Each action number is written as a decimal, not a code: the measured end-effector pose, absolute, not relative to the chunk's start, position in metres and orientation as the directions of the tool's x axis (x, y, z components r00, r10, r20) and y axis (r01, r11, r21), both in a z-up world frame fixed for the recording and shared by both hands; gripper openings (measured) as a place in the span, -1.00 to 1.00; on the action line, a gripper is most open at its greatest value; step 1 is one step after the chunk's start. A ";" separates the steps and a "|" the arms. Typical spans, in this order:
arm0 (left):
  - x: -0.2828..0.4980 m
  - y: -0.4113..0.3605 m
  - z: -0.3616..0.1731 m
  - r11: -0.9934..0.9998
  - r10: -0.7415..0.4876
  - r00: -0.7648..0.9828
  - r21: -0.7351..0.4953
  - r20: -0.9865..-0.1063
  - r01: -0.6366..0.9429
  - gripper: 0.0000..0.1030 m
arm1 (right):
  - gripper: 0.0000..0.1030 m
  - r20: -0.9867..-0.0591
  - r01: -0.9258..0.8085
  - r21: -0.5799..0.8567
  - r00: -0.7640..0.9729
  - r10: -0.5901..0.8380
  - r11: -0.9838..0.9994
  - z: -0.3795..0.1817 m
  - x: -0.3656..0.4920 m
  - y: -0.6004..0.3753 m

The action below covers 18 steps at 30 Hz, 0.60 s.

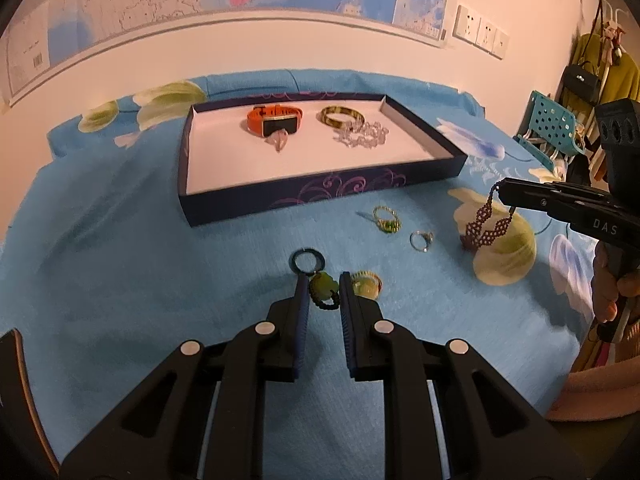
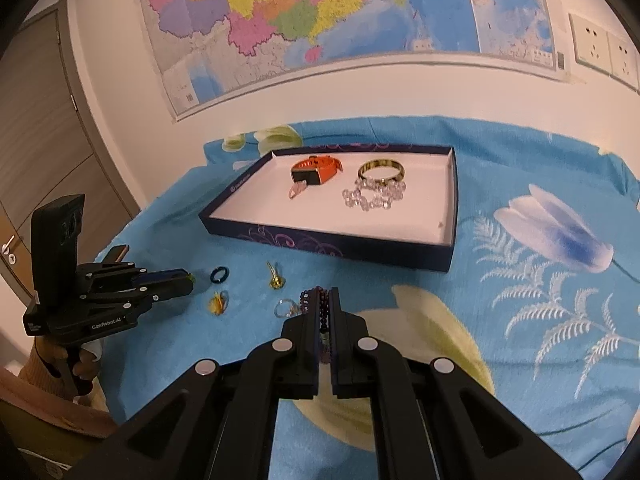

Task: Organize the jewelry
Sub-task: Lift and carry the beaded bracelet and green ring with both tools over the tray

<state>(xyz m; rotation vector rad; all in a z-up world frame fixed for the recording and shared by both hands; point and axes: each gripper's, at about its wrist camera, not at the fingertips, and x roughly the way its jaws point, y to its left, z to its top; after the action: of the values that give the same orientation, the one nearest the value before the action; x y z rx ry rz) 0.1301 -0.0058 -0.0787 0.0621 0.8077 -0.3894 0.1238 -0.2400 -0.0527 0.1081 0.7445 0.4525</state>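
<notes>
1. Claw on the left (image 1: pixel 324 286) points forward and down over the blue flowered cloth (image 1: pixel 120 280); its jaws stand narrow, closed on a green stone pendant (image 1: pixel 323 285) with a dark cord, at the near middle of the cloth.
2. Just beyond its left fingertip lies a dark ring (image 1: pixel 306 261); an amber piece (image 1: pixel 366 284) sits just right of its right finger.
3. Right claw (image 2: pixel 325 300) is tilted downward too, jaws pinched shut on a dark beaded bracelet (image 1: pixel 488 224), which dangles from the tips above the cloth, right of the tray.
4. A hand (image 1: pixel 612 292) grips the right tool's handle from below at the right edge.
5. Between the two claws lie a gold ring with a green stone (image 1: pixel 387 220) and a silver ring (image 1: pixel 421 240).
6. Farther off, the dark blue tray (image 1: pixel 320 196) holds an orange watch (image 1: pixel 274 121), a gold bangle (image 1: pixel 342 117) and a clear crystal bracelet (image 1: pixel 362 136), all toward its far side.
</notes>
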 end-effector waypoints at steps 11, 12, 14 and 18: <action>0.153 -0.002 -0.051 0.935 -0.299 0.689 -0.057 -0.661 0.351 -0.70 | -0.94 -0.572 -0.380 0.217 0.697 0.432 0.899 -0.023 0.146 -0.239; 0.156 -0.002 -0.049 0.935 -0.300 0.692 -0.058 -0.657 0.351 -0.70 | -0.94 -0.563 -0.380 0.216 0.704 0.433 0.899 -0.019 0.150 -0.239; 0.164 -0.001 -0.045 0.934 -0.307 0.697 -0.064 -0.647 0.352 -0.70 | -0.94 -0.552 -0.382 0.222 0.709 0.438 0.897 -0.015 0.156 -0.240; 0.182 -0.003 -0.043 0.934 -0.309 0.699 -0.069 -0.645 0.350 -0.70 | -0.94 -0.546 -0.372 0.211 0.722 0.425 0.904 -0.010 0.175 -0.239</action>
<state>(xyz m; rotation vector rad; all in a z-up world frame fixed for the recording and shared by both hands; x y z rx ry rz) 0.1821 -0.0028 -0.0426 0.0606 0.7072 -0.3674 0.1751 -0.2392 -0.0104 0.0886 0.6250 0.4405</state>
